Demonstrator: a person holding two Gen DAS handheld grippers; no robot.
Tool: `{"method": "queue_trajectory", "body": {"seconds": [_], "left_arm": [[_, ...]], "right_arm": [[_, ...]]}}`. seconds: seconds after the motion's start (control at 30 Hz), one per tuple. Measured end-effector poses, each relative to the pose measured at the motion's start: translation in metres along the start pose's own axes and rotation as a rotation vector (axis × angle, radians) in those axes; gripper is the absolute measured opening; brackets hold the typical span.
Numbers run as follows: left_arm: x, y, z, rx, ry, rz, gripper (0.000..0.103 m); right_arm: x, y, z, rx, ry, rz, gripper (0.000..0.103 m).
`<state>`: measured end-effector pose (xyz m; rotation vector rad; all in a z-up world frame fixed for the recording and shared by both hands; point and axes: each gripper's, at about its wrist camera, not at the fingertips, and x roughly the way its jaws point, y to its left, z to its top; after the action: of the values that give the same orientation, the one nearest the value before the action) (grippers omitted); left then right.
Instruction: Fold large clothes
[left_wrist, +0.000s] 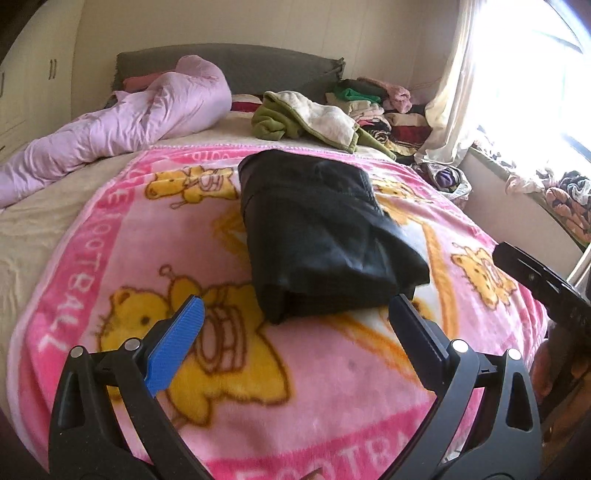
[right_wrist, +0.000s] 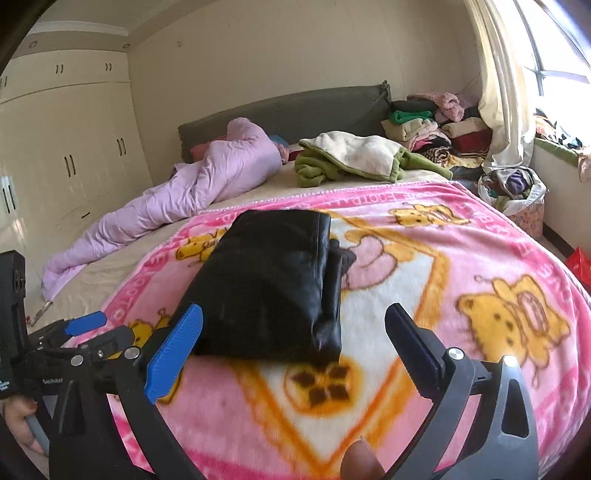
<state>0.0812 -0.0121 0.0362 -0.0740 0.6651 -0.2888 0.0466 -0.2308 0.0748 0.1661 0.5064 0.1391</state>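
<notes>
Folded black leather-look garment (left_wrist: 325, 236) sits mid pink fleece cartoon-bear blanket (left_wrist: 122, 258) on bed, folds stacked, nothing touching it. Left gripper (left_wrist: 295, 314) angled down toward near edge of bundle, jaws spread wide, nothing between 2 fingers, clear of fabric. Right gripper (right_wrist: 295, 321) same deal: tilted down, jaws wide apart, empty, just short of garment. Person's hand (right_wrist: 18, 417) on left tool's handle, low left in right view. Lilac crumpled duvet (right_wrist: 192, 184) and green-cream fleece throw (right_wrist: 354, 155) further back.

Both claws (left_wrist: 295, 314) (right_wrist: 293, 325) (left, right) agape, empty
</notes>
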Motion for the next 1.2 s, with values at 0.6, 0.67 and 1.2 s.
{"method": "queue_trajectory", "body": {"seconds": [0.6,0.67,1.2], "left_arm": [[-0.002,0.009,-0.046,0.002,0.013,0.026,0.094],[-0.002,0.01,-0.046,0.0,0.013,0.029,0.094],[-0.003,0.012,-0.047,-0.006,0.017,0.049,0.094]], "right_arm": [[-0.005,0.016,-0.069,-0.025,0.08,-0.017,0.099],[-0.005,0.016,-0.07,-0.03,0.084,-0.017,0.099],[-0.006,0.014,-0.073,-0.02,0.101,-0.017,0.099]]}}
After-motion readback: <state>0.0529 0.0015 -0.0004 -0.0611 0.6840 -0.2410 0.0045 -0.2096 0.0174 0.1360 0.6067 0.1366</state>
